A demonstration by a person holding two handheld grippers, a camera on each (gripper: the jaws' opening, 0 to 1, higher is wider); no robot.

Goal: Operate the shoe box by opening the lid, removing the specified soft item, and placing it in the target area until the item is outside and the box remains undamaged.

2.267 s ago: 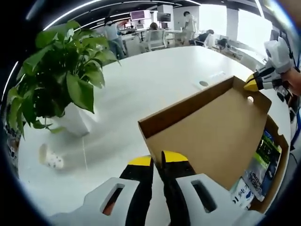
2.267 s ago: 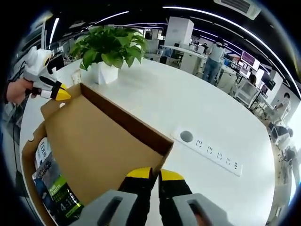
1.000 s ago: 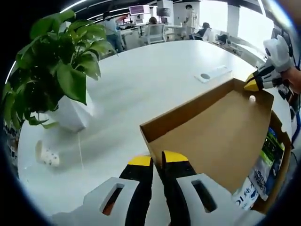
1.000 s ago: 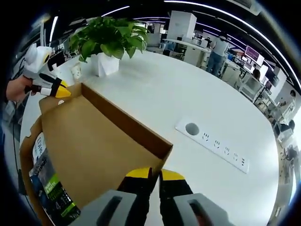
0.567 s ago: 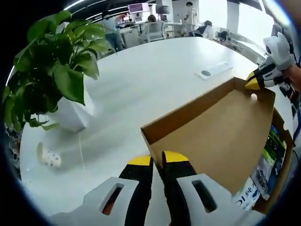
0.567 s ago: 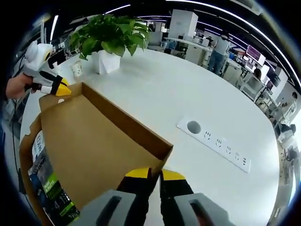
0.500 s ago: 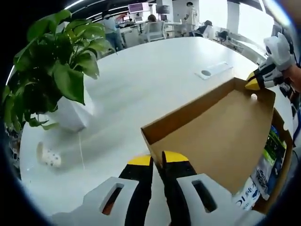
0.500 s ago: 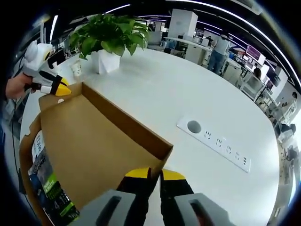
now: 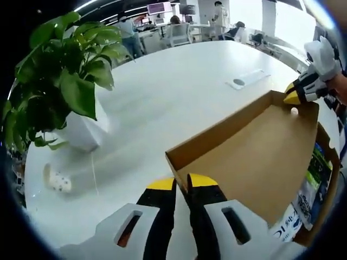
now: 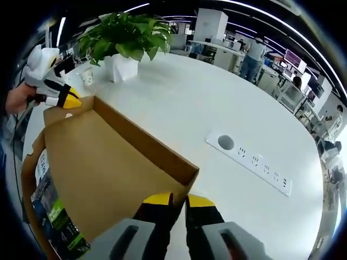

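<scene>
While both tongs (image 9: 181, 184) (image 10: 177, 201) pinch the lid (image 10: 103, 162), right gripper view shows power strip (image 10: 252, 162).

Right gripper (image 10: 178, 201): yellow-tipped jaws closed on the near corner of the lid (image 10: 108, 162).
Lid: brown cardboard, raised open, inner face showing.
Left gripper (image 10: 64, 99): at the lid's far corner, tips together on its edge; a hand (image 10: 15, 100) holds it.
Shoe box (image 10: 30, 173): open beneath the lid, printed soft packet (image 10: 54, 216) inside.
Table (image 10: 206, 108): white, with power strip (image 10: 249, 162), potted plant (image 10: 122, 40) and small cup (image 10: 87, 77) at the far end.
</scene>
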